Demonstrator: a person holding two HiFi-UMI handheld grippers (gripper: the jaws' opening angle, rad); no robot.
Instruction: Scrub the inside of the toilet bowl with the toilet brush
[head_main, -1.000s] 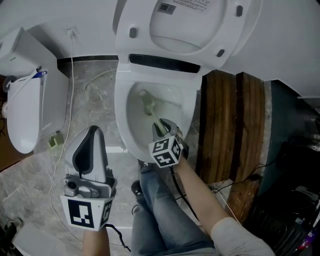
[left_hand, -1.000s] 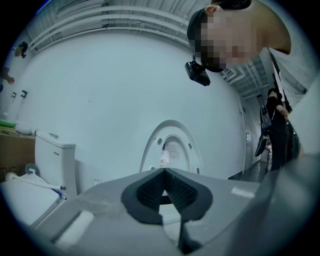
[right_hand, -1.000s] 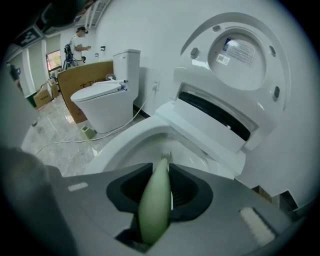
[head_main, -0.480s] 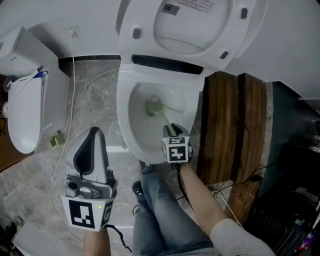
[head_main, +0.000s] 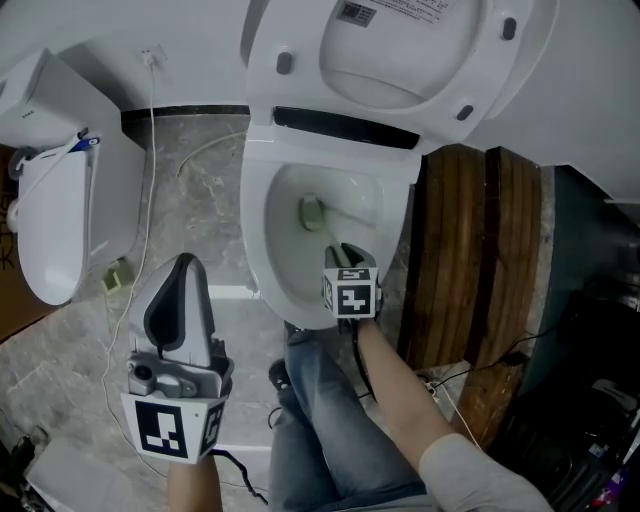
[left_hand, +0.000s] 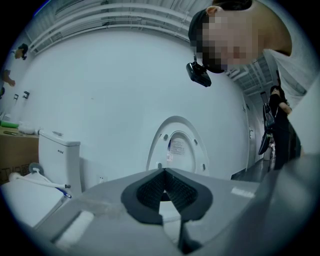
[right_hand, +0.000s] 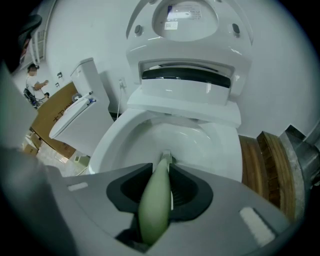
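right gripper (head_main: 345, 255) moved right | clamps toilet brush (right_hand: 155, 210) | its head indistinct

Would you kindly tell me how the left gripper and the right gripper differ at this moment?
The right gripper is shut on the pale green toilet brush; the left gripper is shut on nothing. The right gripper sits at the front rim of the toilet bowl, pointing into it; the left gripper is held over the floor, left of the bowl. Both are grey with dark pads.
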